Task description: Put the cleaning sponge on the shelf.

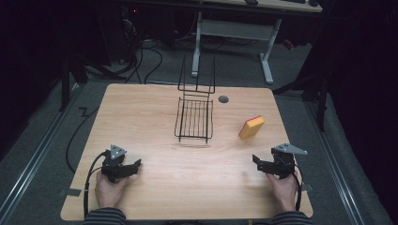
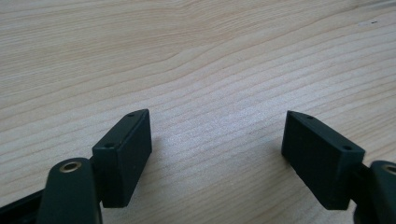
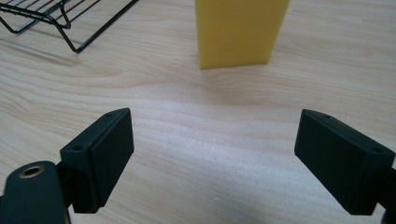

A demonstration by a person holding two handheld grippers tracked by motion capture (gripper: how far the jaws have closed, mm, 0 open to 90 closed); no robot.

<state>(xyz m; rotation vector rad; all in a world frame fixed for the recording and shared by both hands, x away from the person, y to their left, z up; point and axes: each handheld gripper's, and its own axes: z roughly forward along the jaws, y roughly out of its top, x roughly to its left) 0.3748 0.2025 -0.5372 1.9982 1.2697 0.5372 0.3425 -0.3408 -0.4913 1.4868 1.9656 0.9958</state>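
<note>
A yellow sponge with an orange top stands on edge right of the table's middle; in the right gripper view the sponge rises just ahead of the jaws. A black wire rack sits at the table's centre back, its corner at the upper left of the right gripper view. My left gripper rests at the front left, open over bare wood. At the front right my right gripper is open too, nothing between its jaws, a short way short of the sponge.
The wooden table has a round grey cable hole behind the rack. Beyond the far edge stand a desk's white legs and loose cables on the floor. Dark cables trail from both grippers off the front edge.
</note>
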